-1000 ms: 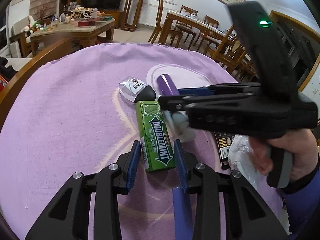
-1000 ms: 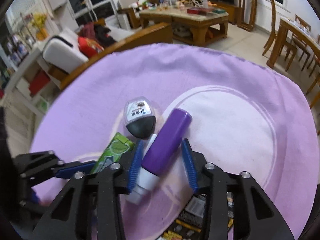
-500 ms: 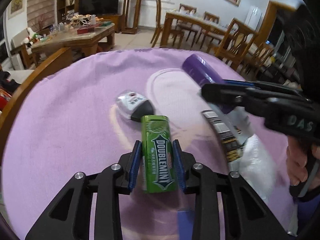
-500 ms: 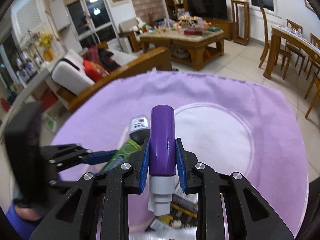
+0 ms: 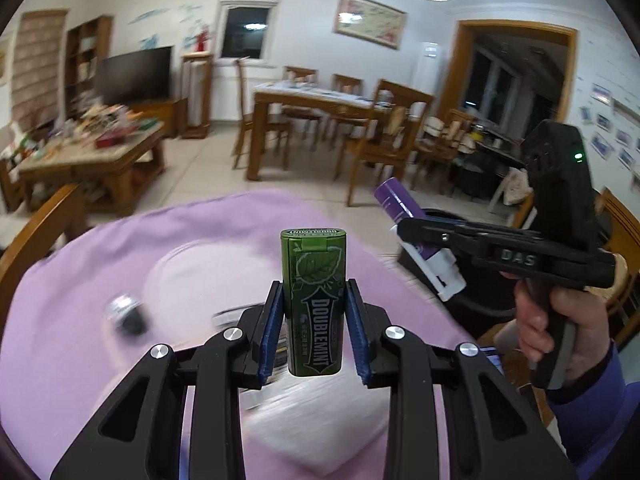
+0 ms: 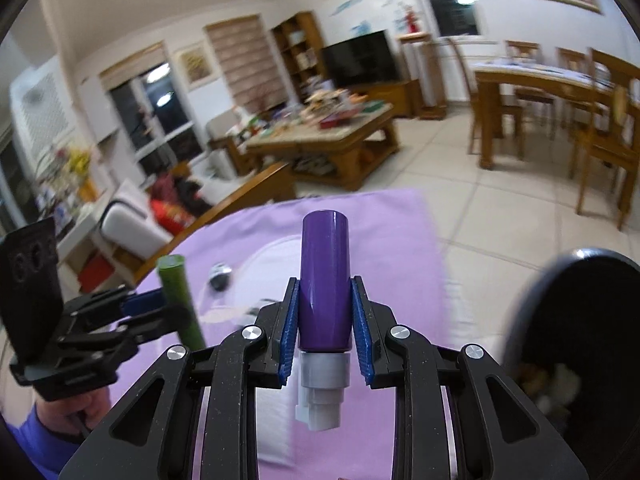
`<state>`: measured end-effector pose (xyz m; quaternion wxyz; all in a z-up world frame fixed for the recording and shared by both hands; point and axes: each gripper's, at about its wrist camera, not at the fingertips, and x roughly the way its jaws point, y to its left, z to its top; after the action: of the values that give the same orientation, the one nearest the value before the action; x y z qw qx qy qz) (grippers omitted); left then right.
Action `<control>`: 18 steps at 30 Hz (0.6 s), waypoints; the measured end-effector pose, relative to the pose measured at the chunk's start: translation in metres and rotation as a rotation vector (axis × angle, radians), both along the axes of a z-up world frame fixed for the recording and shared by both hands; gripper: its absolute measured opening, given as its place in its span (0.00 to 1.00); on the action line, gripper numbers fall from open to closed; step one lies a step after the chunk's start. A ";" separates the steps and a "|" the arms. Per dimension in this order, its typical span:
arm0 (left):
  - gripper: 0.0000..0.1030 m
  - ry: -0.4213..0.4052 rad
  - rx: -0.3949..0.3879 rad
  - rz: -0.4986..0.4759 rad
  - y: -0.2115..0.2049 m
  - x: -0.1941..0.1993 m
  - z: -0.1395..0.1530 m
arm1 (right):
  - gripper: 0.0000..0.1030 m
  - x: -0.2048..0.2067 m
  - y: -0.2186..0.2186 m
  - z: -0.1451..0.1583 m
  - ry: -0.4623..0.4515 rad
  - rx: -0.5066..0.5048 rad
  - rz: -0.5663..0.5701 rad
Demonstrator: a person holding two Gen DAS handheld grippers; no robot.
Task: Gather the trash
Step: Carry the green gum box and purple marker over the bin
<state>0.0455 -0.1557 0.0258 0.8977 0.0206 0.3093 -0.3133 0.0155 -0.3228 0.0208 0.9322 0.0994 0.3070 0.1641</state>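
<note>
My left gripper (image 5: 314,304) is shut on a green Doublemint gum tin (image 5: 314,292) and holds it up above the purple tablecloth (image 5: 100,264). My right gripper (image 6: 325,316) is shut on a purple tube (image 6: 325,280) with a white-grey cap end, also lifted off the table. The right gripper shows in the left wrist view (image 5: 424,236) at the right, over a black trash bin (image 5: 476,308). The bin's rim (image 6: 580,280) is at the right of the right wrist view. A small grey-and-black container (image 5: 126,314) lies on the cloth.
A dark printed wrapper (image 5: 236,316) lies on the cloth behind the left fingers. A wooden chair back (image 5: 36,236) borders the table at left. A coffee table (image 6: 328,136) and dining table with chairs (image 5: 320,112) stand beyond.
Both grippers have lifted their items clear of the table and swung right toward the bin. The table objects now sit lower and further left in view.
</note>
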 end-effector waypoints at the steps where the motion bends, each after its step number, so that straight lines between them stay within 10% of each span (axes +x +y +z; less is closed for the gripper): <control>1: 0.30 -0.004 -0.001 -0.017 -0.010 -0.001 0.001 | 0.25 -0.007 -0.013 0.000 -0.004 0.005 -0.021; 18: 0.30 0.028 0.013 -0.270 -0.183 -0.008 -0.018 | 0.25 -0.084 -0.224 -0.039 0.000 0.149 -0.325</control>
<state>0.0376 -0.3387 0.0076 0.8428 0.0635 0.3181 -0.4294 -0.0690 -0.5468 -0.0182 0.9365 0.2165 0.2738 0.0337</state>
